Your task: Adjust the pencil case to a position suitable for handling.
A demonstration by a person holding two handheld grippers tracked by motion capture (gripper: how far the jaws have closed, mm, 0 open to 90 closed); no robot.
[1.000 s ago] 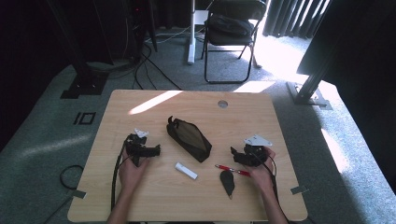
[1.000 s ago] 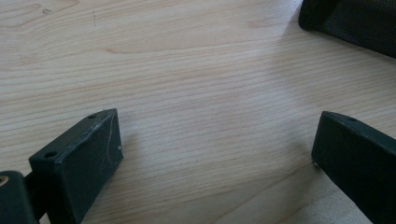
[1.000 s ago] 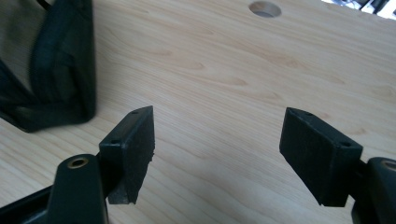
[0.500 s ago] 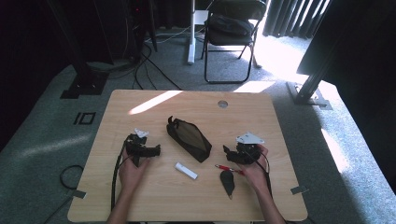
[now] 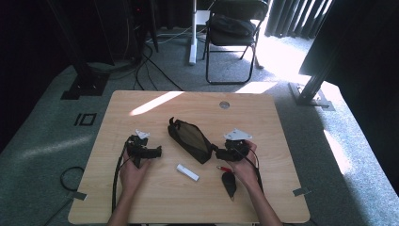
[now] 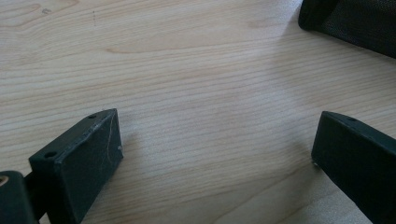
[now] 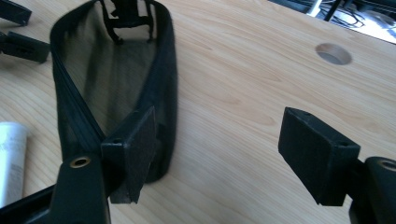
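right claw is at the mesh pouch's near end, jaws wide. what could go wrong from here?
1. The right claw has one jaw at the rim of the open mesh pouch; closing may pinch a single soft edge and collapse the mouth.
2. The pouch lies loose on the table, so a nudge could slide it.
3. The white tube and red pen lie close by and could get knocked.

Sunlight from top right glares on floor, streaks table (image 5: 155, 102); bg dark, close views soft.
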